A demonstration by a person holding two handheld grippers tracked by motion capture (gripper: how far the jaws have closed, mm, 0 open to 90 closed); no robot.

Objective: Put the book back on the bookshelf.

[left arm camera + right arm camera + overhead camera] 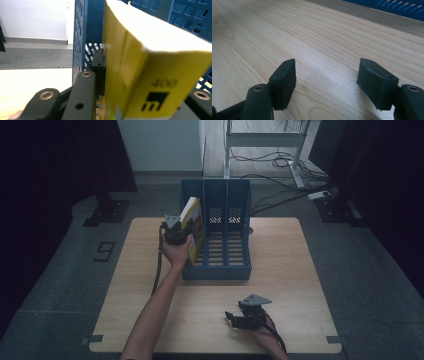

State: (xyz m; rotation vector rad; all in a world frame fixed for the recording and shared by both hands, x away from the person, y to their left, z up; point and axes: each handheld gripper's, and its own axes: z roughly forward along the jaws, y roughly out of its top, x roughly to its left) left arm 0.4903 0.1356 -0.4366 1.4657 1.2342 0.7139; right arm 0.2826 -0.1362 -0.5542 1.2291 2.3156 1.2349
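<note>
Yellow book (193, 226) is pinched in the left tongs (176, 231), tipped in the left slot of the blue file rack (216, 272). Stand it straight, slide it far in, then let go. Right tongs (235, 316) rest apart over the wooden surface (295, 270), holding nothing.

Yellow book (150, 82) spine: "400" printed above a black square logo w/ "m" shape.

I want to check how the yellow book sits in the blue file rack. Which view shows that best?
The high view: the yellow book leans tilted in the leftmost slot of the blue file rack, clamped by the left gripper. The left gripper view gives only a blurred close-up of its spine; the right gripper view faces bare table.
</note>
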